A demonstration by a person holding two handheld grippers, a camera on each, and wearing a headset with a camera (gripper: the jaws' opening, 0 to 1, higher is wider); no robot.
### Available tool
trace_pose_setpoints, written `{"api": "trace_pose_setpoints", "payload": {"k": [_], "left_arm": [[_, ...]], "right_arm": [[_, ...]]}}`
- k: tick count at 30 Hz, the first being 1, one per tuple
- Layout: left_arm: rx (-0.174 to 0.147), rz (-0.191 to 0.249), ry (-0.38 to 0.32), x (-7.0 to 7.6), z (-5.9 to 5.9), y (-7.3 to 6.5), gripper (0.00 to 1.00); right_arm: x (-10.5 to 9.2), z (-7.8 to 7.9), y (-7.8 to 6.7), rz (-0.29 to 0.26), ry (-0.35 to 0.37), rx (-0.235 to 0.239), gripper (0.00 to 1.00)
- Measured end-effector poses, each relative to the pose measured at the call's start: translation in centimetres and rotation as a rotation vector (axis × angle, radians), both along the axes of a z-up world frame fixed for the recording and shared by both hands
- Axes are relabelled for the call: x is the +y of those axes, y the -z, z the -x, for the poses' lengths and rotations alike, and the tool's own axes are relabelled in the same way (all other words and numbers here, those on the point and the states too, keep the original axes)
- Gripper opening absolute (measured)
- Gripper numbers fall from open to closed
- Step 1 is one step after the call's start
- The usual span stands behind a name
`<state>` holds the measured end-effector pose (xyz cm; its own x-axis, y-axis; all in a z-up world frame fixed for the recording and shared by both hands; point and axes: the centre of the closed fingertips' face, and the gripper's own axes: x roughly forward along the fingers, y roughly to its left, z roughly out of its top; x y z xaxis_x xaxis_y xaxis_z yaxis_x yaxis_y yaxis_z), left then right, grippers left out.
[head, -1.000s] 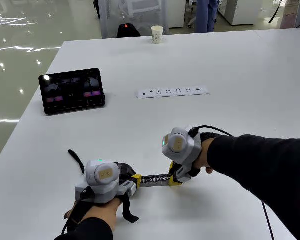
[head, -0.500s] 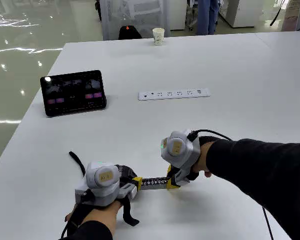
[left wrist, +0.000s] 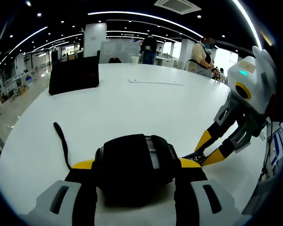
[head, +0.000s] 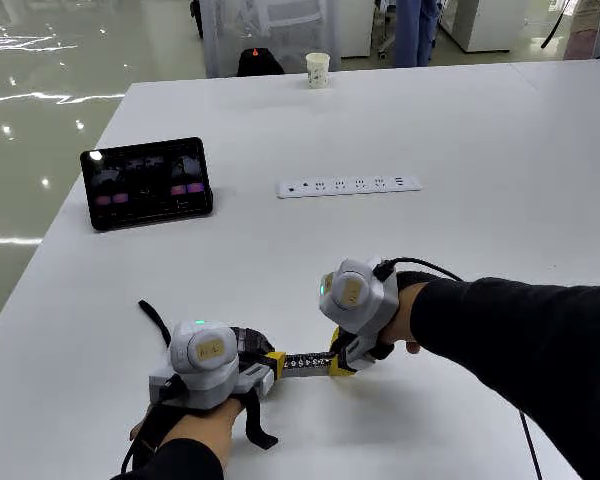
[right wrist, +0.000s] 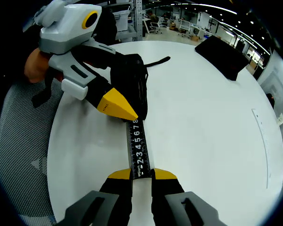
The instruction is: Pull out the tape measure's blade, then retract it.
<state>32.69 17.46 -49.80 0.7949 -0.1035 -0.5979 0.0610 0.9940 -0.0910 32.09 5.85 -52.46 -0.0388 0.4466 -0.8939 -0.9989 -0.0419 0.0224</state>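
Note:
My left gripper [head: 263,368] is shut on the black tape measure case [head: 248,345], which rests on the white table [head: 460,180] near its front edge. In the left gripper view the case [left wrist: 134,165] sits between the yellow-tipped jaws of my left gripper [left wrist: 137,165]. A short length of yellow blade [head: 305,362] runs right from the case. My right gripper [head: 340,366] is shut on the blade's end. The right gripper view has the numbered blade [right wrist: 137,149] running from my right gripper [right wrist: 142,175] up to the case [right wrist: 134,77].
A dark tablet [head: 145,182] stands at the left. A white power strip [head: 348,185] lies mid-table and a paper cup [head: 318,68] stands at the far edge. The case's black strap [head: 152,320] trails left. The table's left edge is close to my left gripper.
My right gripper has moved slightly left toward the case, so a shorter piece of blade shows between the grippers. The left gripper has stayed in place.

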Motion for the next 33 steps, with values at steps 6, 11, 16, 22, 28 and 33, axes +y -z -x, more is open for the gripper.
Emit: {"api": "trace_pose_setpoints", "payload": {"k": [6,11,16,22,28,33], "left_arm": [[0.002,0.004,0.003,0.0,0.0,0.0,0.61],[0.002,0.009,0.004,0.0,0.1,0.0,0.61],[0.002,0.012,0.006,-0.1,0.1,0.0,0.61],[0.002,0.016,0.012,-0.1,0.2,0.0,0.61],[0.001,0.021,0.019,-0.1,0.2,0.0,0.61],[0.002,0.025,0.018,-0.1,0.1,0.0,0.61]], "right_arm": [[0.4,0.1,0.0,-0.007,0.003,0.004,0.12],[0.7,0.2,0.0,-0.013,0.005,0.006,0.12],[0.9,0.2,0.1,-0.019,0.004,0.01,0.12],[1.2,0.4,0.1,-0.027,0.008,0.015,0.12],[1.6,0.5,0.1,-0.043,0.018,0.022,0.12],[1.9,0.6,0.0,-0.054,0.014,0.022,0.12]]}}
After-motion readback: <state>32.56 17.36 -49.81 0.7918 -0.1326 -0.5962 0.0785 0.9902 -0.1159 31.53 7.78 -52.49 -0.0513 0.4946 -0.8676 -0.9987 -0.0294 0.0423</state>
